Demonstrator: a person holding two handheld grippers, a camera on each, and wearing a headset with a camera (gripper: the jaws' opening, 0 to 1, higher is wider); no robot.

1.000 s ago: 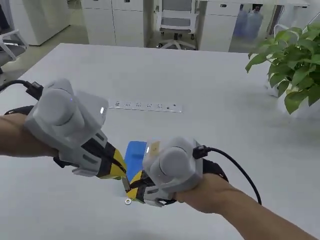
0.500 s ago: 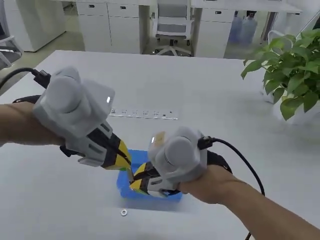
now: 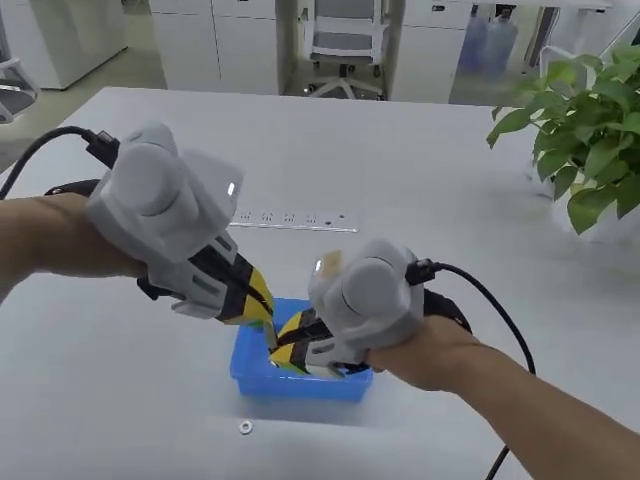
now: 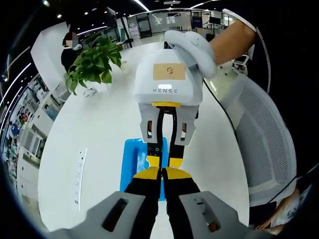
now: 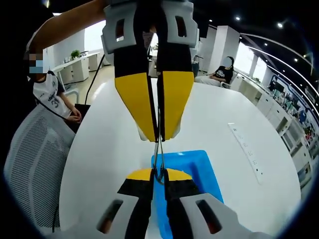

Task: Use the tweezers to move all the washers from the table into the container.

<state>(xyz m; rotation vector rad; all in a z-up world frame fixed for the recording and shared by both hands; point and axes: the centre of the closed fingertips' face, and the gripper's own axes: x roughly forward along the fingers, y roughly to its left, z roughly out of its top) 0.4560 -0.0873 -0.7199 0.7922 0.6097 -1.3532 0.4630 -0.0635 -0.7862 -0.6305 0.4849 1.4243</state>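
Note:
A blue container [image 3: 262,378] sits on the white table [image 3: 450,200]. Both grippers meet tip to tip just above it. My left gripper [image 3: 268,318] reaches down from the left with its jaws shut. My right gripper [image 3: 283,352] comes in from the right, also shut. In the right gripper view, thin metal tweezers [image 5: 158,154] run from the left gripper's yellow jaws down between my right gripper's [image 5: 159,175] jaws, above the container [image 5: 199,169]. Whether the tweezers carry a washer I cannot tell. One small washer [image 3: 246,427] lies on the table in front of the container.
A white power strip [image 3: 290,217] lies behind the container. A potted plant [image 3: 590,130] stands at the table's right edge. An office chair [image 3: 345,40] and cabinets are beyond the far edge. The right gripper's black cable [image 3: 490,310] trails across the table.
Both grippers have moved from low beside the washer, in front of the container, to just above the container. The washer on the table stays put.

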